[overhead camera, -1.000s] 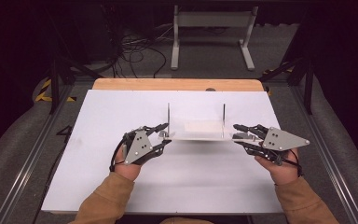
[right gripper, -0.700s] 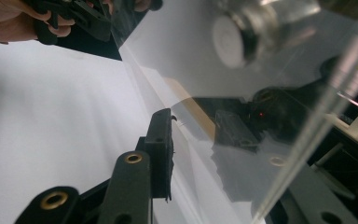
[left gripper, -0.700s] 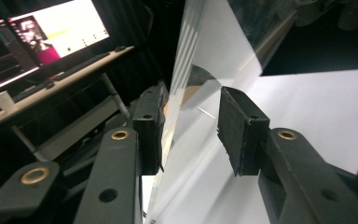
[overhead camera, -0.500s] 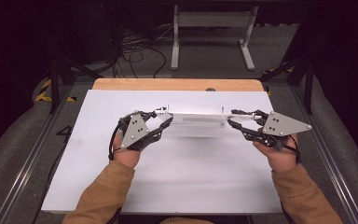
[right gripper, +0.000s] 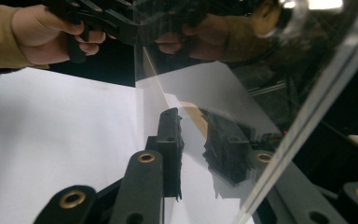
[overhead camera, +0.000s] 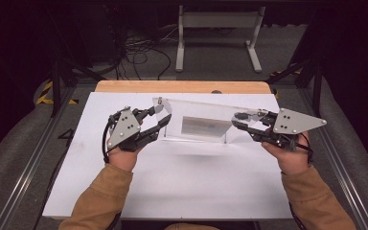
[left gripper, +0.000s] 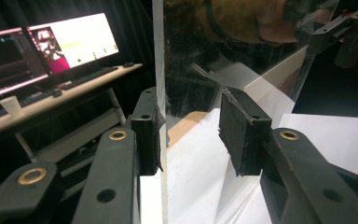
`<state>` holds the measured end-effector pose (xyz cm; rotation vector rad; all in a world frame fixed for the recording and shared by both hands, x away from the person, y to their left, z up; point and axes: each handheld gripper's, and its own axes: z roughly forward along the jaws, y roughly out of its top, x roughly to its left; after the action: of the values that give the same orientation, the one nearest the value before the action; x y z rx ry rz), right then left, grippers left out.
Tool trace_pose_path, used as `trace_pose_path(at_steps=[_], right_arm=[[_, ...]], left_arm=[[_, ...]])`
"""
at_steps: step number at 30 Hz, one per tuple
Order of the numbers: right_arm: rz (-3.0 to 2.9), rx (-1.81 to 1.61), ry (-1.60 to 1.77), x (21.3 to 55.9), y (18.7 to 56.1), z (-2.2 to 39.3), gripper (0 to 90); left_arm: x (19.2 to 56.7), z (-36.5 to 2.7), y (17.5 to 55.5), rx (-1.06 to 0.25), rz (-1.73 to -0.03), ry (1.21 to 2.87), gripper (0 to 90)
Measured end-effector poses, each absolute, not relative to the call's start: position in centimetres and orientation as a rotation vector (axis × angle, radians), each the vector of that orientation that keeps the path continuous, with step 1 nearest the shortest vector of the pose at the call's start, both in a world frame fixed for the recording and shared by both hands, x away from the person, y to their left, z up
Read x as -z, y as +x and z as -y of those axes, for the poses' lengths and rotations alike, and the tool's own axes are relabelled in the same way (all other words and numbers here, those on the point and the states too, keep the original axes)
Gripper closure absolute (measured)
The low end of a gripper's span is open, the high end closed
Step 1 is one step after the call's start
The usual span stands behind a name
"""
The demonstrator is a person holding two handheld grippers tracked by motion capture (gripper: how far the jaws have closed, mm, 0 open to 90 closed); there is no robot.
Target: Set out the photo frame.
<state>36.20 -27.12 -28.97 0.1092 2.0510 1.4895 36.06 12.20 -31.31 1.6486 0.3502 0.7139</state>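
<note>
High view: a white table top runs across the frame, and above it a clear acrylic stand, a see-through panel with side walls, hangs in the air between two hand-held grippers. Its faint shadow falls on the white surface below. Holding one end each likely keeps the wide, slippery piece level. The left gripper pinches the stand's left side wall; the right gripper takes the right end, and its jaws have just been closing with the panel between them. Left gripper view adds what the overhead angle hides: one black pad lies flat against the clear wall, while the other pad seems to stand a little off it. Right gripper view looks through the tilted panel, a pad on either face, though contact there cannot be told.
</note>
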Motion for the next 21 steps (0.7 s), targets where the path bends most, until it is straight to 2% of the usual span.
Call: trace_pose_path(at_steps=[12, 21], right_arm=[[-2.125, -1.540, 0.116, 27.5, 35.3, 26.2, 75.4], [-2.159, -1.576, 0.154, 27.7, 35.9, 25.8, 75.1]], left_arm=[[30.6, -13.2, 34.7, -0.656, -0.408, 1.666, 60.2], [30.7, -13.6, 34.7, -0.611, -0.470, 1.673, 60.0]])
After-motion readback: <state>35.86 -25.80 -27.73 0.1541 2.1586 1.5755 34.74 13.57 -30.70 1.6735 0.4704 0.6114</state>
